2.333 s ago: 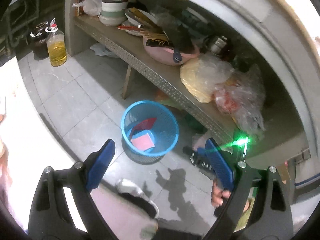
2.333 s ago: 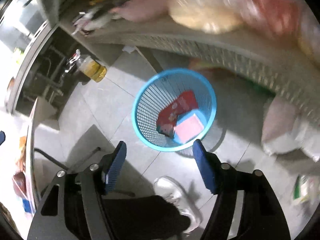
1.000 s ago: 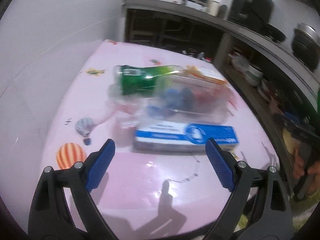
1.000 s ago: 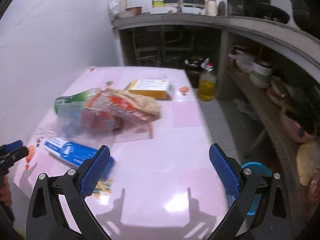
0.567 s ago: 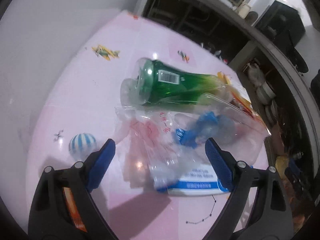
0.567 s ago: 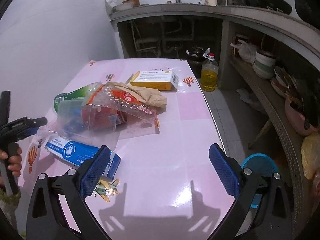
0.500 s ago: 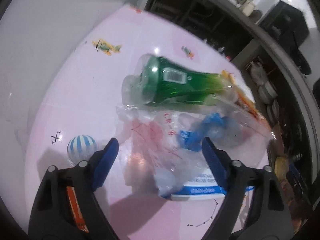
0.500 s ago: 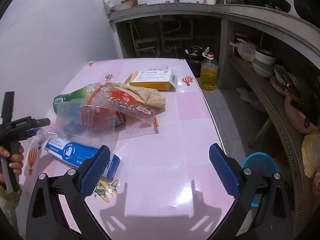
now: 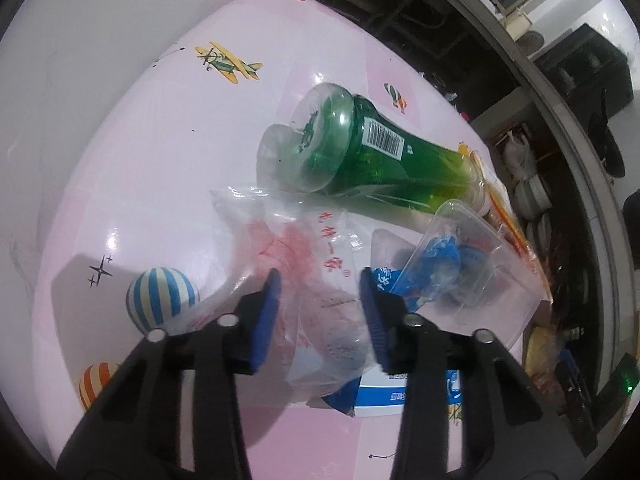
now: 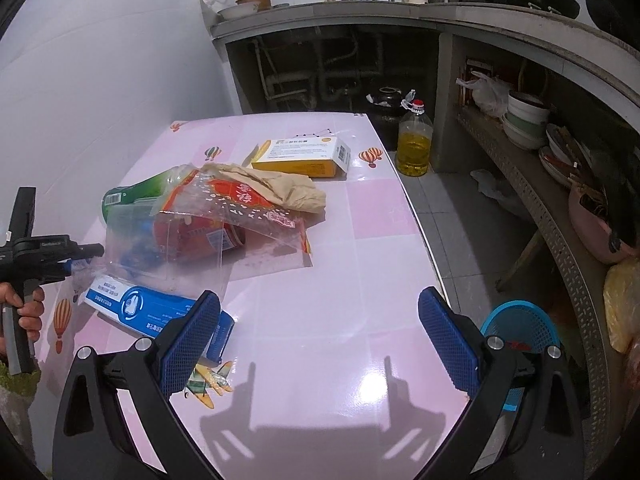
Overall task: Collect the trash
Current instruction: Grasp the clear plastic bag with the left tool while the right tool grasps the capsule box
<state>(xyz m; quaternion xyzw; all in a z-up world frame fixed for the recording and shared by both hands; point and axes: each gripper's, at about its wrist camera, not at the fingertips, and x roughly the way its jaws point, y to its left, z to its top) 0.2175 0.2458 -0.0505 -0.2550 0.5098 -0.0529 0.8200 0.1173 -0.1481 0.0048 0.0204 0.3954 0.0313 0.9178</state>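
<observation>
We see a pink table (image 10: 320, 280) printed with balloons and small planes, its left edge against a white wall. The trash lies in a heap toward that wall-side edge. A green plastic bottle (image 9: 384, 160) lies on its side nearest the wall, its clear base turned toward the left gripper (image 9: 320, 292). Against it rests a clear plastic bag (image 9: 316, 264) with red print, and beside that a clear container (image 9: 472, 272) with crumpled blue wrapping inside. A blue and white box (image 10: 152, 308) lies flat under the heap at the near side, close to the near left corner. A brown paper bag (image 10: 280, 188) lies across the top of the heap, and a yellow and white box (image 10: 304, 156) sits apart from it near the far right corner.

The left gripper's 2 blue pads have just been closing and now stand narrow with the crumpled end of the clear bag between them; whether they already press on it we cannot tell. In the right wrist view a hand (image 10: 24, 300) holds this gripper at the table's left edge.

The right gripper (image 10: 320, 332) hovers over the bare near part of the table, its fingers spread wide with nothing between them. A blue mesh bin (image 10: 520, 320) stands on the floor past the table's right edge, beside a low shelf (image 10: 560, 216) of bowls.
</observation>
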